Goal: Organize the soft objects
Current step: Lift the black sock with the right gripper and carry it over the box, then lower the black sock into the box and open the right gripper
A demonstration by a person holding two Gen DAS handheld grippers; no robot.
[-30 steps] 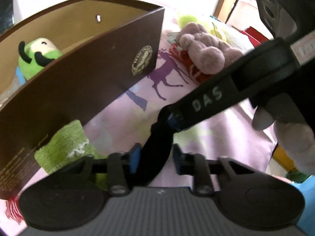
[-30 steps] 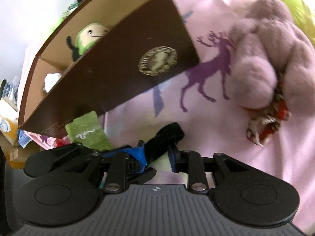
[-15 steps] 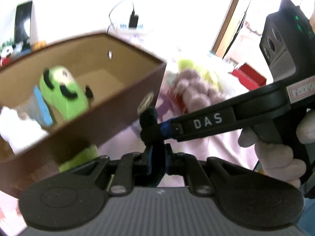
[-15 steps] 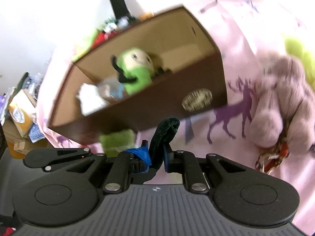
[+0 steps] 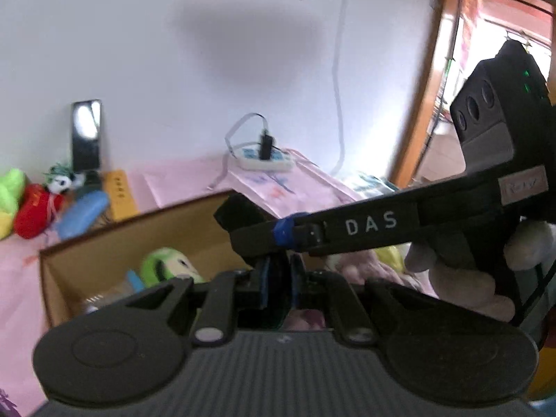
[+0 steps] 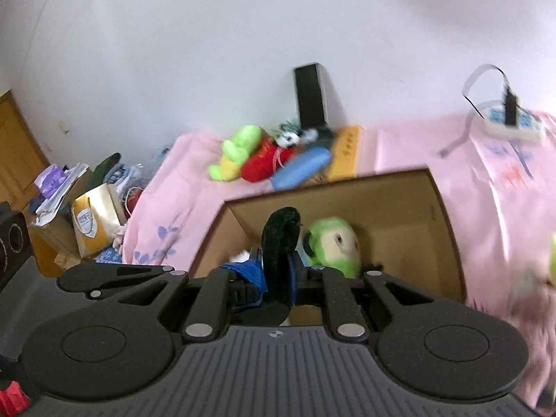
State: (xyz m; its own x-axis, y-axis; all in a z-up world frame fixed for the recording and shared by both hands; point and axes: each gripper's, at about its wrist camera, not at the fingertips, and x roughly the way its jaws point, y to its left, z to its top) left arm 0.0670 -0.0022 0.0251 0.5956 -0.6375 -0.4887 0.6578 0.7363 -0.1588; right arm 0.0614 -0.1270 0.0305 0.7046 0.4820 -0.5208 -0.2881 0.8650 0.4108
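**Dark cloth pinched by both hand-held grippers above the box**

My left hand-held gripper is clamped on a dark soft cloth, at the lower centre of the left wrist view. My right hand-held gripper pinches the same dark cloth at the lower centre of its own view, where the fabric folds up above the fingers. In the left view my right tool reaches in from the right edge and its tip meets the cloth at mid-frame. Behind the cloth sits the open cardboard box, with a green plush toy inside it. The box rests on a pink bedsheet. More plush toys lie at the wall, upper centre of the right view.
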